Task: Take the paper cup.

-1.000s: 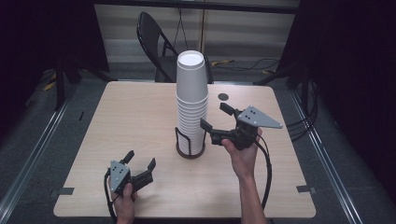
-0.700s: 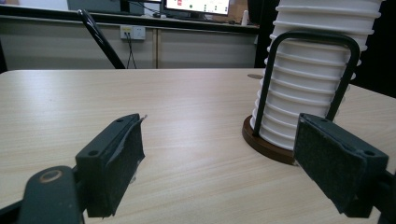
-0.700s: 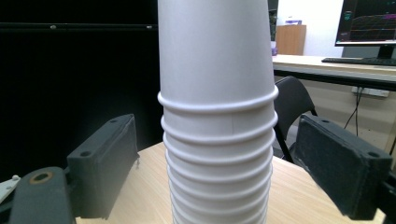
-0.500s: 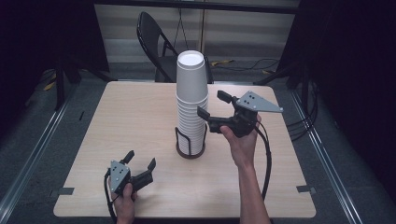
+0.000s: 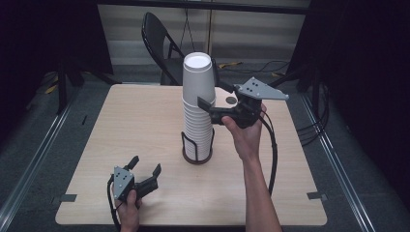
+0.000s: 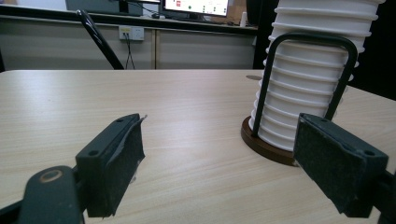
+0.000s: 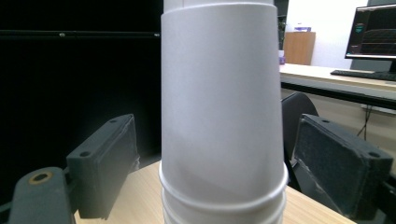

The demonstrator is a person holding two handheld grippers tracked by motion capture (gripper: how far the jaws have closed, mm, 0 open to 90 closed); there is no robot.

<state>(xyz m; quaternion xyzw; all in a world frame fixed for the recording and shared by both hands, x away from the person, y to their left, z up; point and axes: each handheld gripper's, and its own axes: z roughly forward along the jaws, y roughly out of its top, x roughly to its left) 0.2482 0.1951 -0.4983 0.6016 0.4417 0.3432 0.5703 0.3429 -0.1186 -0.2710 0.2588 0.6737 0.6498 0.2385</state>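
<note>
- Stack of white paper cups [image 5: 197, 108]: it is standing upright in a dark wire cup holder [image 5: 197, 151] with a round brown base, near the middle of the desk [image 5: 140, 125]. No cup is sitting loose on the desk, so as far as the pictures show nothing is lifted off yet.
- Top cup [image 7: 219, 107]: it is sitting nested on the stack, its rim resting on the rims below. You are lining up on this one.
- Right tongs [image 5: 209, 96]: you are holding them raised at the upper part of the stack, jaws apart, one on each side of the top cup. In the right gripper view a gap is showing between each pad and the cup wall, so nothing is clamped.
- Left tongs [image 5: 143, 166]: you are resting them low at the near left of the desk, jaws apart and holding nothing, pointing toward the holder's base and well apart from it.
- Done, by my reading: the approach; the right tongs are bracketing the top cup.
- Left: closing on the top cup, drawing it straight up off the stack, and setting it down. The left tongs are looking free to steady the holder if the cups stick.
</note>
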